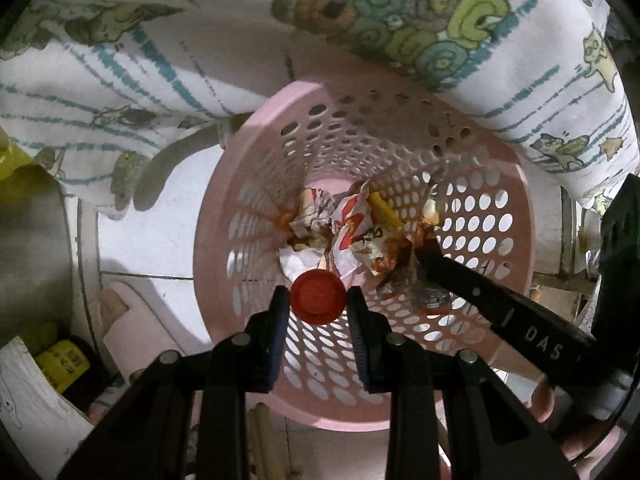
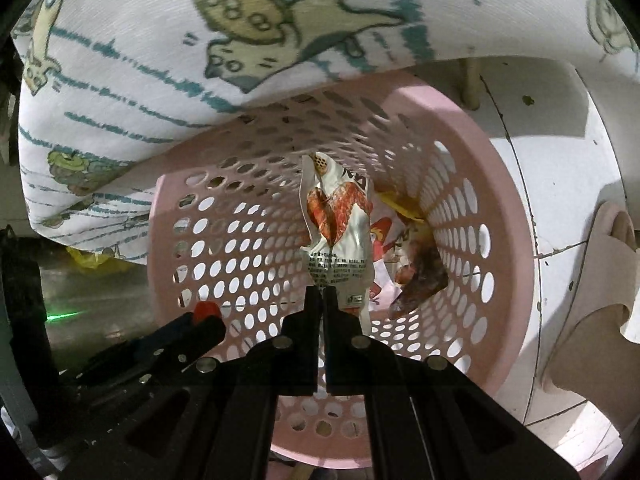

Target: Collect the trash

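Hanging over a pink perforated basket, both grippers point nearly straight down into it. Left gripper first: jaws part-way closed and clamped on a red bottle cap, pads touching its two sides, cap held above the basket's near wall at 6 o'clock of the opening. Basket bottom already holds crumpled white paper, a red-and-white wrapper and a yellow scrap, bunched toward centre and 3 o'clock. Right gripper next: jaws pressed together, pinching the lower edge of a white snack packet with red-orange print, packet standing up toward 12 o'clock from the fingertips, inside the basket mouth. From the right wrist view the left gripper sits at 8 o'clock with the red cap showing at its tip. Cartoon-print white cloth drapes over the basket rim at 12 o'clock in both views. Pale tile floor lies at 3 o'clock of the basket, pink slipper at 8 o'clock in the left view.
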